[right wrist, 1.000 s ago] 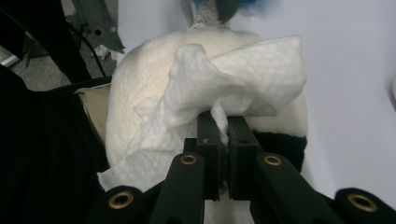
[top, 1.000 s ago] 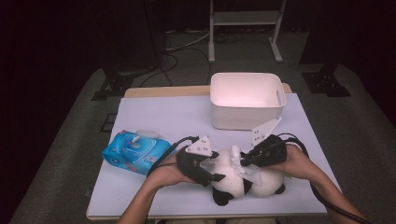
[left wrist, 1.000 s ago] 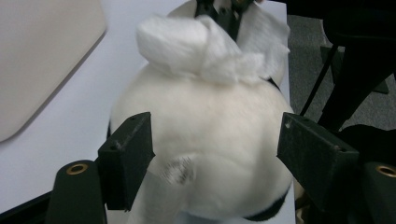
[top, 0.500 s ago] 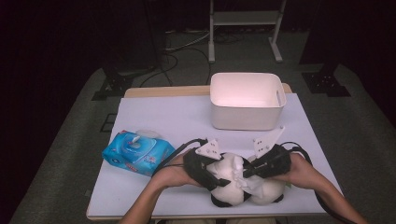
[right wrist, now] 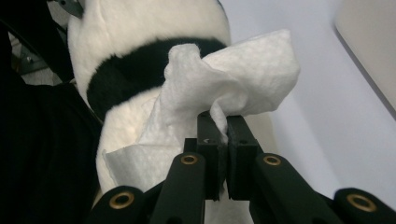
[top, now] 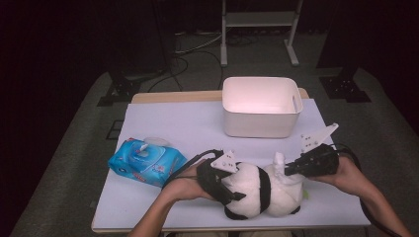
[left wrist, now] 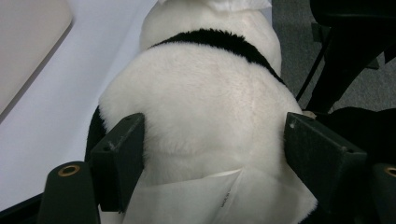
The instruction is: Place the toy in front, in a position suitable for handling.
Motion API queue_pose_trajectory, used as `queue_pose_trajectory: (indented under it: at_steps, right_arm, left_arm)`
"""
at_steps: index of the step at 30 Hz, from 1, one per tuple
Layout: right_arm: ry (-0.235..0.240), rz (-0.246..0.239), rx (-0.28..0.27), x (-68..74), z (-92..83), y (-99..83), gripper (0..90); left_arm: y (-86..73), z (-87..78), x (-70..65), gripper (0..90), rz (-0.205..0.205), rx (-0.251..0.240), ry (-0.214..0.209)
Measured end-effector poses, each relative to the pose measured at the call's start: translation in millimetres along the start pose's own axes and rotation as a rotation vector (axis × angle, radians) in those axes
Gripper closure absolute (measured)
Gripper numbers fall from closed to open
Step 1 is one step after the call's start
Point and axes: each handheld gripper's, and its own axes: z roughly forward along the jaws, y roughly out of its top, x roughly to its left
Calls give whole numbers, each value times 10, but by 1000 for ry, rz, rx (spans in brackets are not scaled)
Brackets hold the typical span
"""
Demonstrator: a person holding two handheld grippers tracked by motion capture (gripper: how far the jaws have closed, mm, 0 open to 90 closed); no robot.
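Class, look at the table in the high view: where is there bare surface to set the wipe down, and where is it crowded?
Free: the table left of the white bin and behind the wipes pack; also the near-left corner. Crowded: the near middle, where the left gripper and right gripper work on the plush panda.

The surface [top: 168, 123] is a rectangular top with a pale lavender-white covering; a bare wooden strip shows along its far edge. Three items rest directly on it. A white open-topped bin [top: 260, 106] stands at the far side, right of centre. A blue pack of wet wipes [top: 146, 162] lies flat near the left edge, its lid flap raised. A black-and-white plush panda [top: 262, 190] lies at the near edge — well apart from the bin, near the wipes pack.
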Motion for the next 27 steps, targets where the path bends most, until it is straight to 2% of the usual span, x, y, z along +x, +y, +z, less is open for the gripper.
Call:
queue_pose_trajectory:
  at_steps: [3, 11, 14, 20, 24, 27]
  right_arm:
    - [9, 13, -15, 16, 26, -52, 853]
    - [34, -57, -11, 152, 171, 28, 855]
    - [36, -73, -5, 206, 206, 70, 855]
    - [45, -80, -8, 174, 260, 96, 855]
    - [51, -70, -6, 128, 283, 94, 854]
    - [53, -58, -4, 92, 298, 82, 854]
  left_arm:
    - [14, -13, 5, 227, 0, -2, -5]
    - [76, -101, 112, 208, -38, -21, -17]
    - [122, -39, 165, 194, -37, 9, -37]
    - [142, 97, 250, 171, -50, 73, -56]
    - [117, 167, 268, 237, -36, 103, -64]
    - [61, 217, 279, 368, -39, 94, -71]
